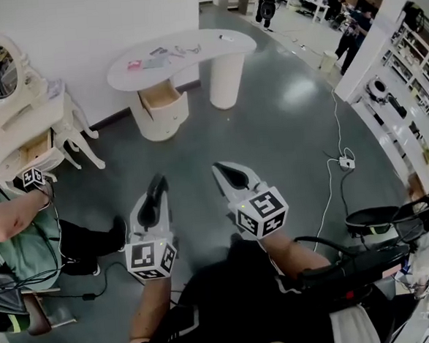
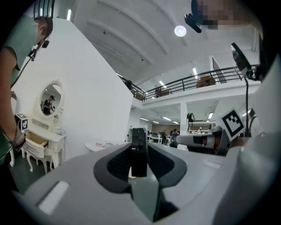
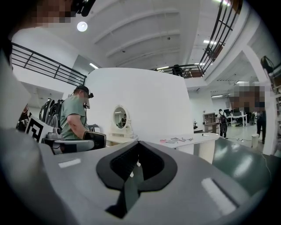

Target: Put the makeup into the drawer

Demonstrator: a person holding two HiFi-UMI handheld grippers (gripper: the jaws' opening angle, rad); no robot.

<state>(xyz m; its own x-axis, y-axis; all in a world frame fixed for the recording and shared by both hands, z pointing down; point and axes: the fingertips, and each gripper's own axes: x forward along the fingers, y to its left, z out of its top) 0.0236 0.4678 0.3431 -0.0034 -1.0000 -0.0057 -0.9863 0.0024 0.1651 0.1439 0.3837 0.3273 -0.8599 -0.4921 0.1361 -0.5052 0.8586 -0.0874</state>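
Head view: the open drawer (image 1: 159,96) lies at twelve o'clock from the left gripper (image 1: 155,187), well apart, under the white table (image 1: 220,46). Left gripper view: jaws clamp an upright dark slim case (image 2: 139,151), probably makeup. Right gripper view: the right gripper (image 3: 137,163) is closed on nothing.

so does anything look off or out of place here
Nothing looks spilled or broken. The wooden drawer under the white curved table stands pulled out, and so does one in the white mirrored dresser. A white cable trails loose across the grey floor, which could catch a foot.
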